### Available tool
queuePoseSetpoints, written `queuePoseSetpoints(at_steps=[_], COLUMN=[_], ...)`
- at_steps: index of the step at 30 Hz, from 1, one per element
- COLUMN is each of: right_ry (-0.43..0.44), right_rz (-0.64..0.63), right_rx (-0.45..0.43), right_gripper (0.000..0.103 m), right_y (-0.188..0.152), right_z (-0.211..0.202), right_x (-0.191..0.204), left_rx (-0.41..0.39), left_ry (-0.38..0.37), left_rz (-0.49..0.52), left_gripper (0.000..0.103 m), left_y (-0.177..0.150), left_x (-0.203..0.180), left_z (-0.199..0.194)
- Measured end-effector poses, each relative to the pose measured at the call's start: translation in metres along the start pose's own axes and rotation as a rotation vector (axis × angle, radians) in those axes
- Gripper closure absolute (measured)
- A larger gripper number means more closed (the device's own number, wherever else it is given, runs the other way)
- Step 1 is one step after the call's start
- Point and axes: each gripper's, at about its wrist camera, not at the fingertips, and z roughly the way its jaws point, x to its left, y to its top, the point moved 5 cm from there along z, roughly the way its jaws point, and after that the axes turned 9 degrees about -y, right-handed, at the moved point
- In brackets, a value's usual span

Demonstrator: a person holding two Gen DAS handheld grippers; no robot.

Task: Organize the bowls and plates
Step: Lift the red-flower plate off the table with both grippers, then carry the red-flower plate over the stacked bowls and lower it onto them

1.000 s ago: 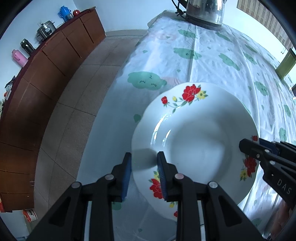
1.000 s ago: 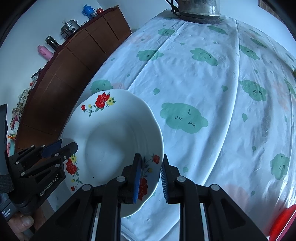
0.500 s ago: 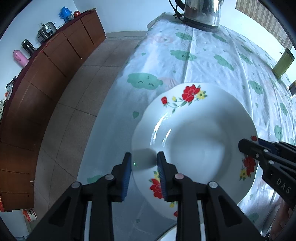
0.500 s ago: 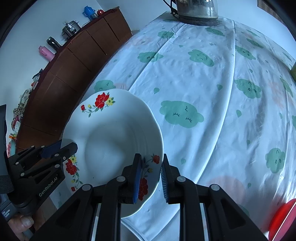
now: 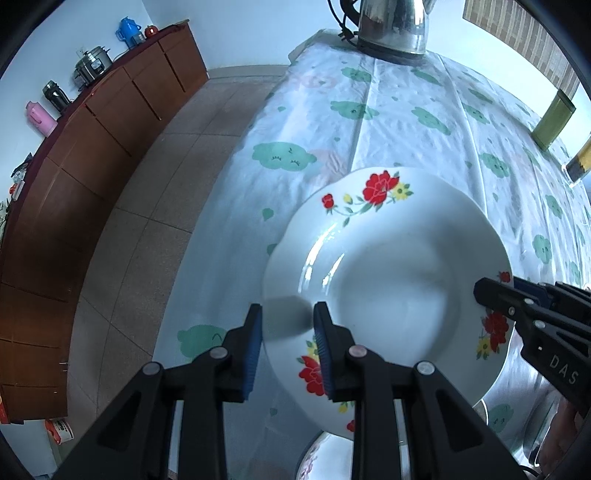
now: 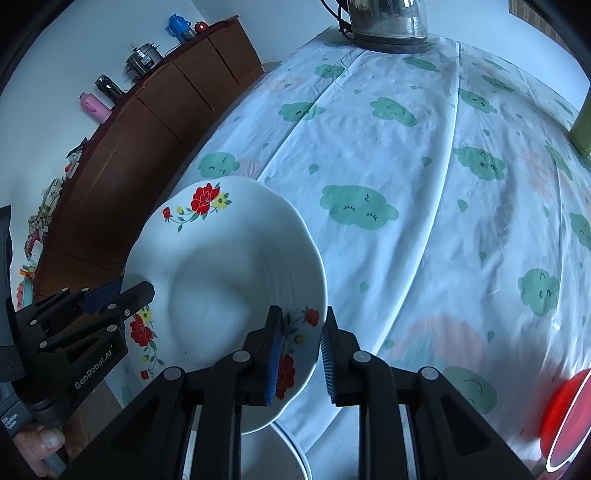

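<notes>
— Where is the plate?

— I have the white flowered plate (image 5: pixel 388 280) held between both tools, off the desk (image 6: pixel 424 155). My left hand-held gripper (image 5: pixel 287 339) is clenched on the near-left rim, blue pads on either side of the edge. My right hand-held gripper (image 6: pixel 300 354) pinches the opposite rim, beside a red flower on the border.

— Anything in the plate?

— I see nothing in its hollow, only glare and the shadow of the fingers.

— What lies around it?

— Below my left hand-held gripper, under the plate's near edge, a patterned dish (image 5: pixel 317 458) peeps out; I cannot tell what it holds. A steel basin (image 5: pixel 532 413) shows under the right one. Far ahead of both stands a metal kettle (image 6: pixel 388 18). To the right of my right hand-held gripper sits a red dish (image 6: pixel 569 417), its contents unclear.
</notes>
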Motion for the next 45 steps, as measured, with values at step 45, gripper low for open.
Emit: queuePoseSetpoints(at_steps=[45], right_ry=[0.000], right_rz=[0.021], right_rx=[0.011], right_gripper=[0.081], right_y=[-0.059], right_z=[-0.023], right_x=[0.007], left_rx=[0.001], left_ry=[-0.057], left_rz=[-0.019], left_gripper=[0.078], left_y=[-0.057], left_x=[-0.003], left_z=[-0.030])
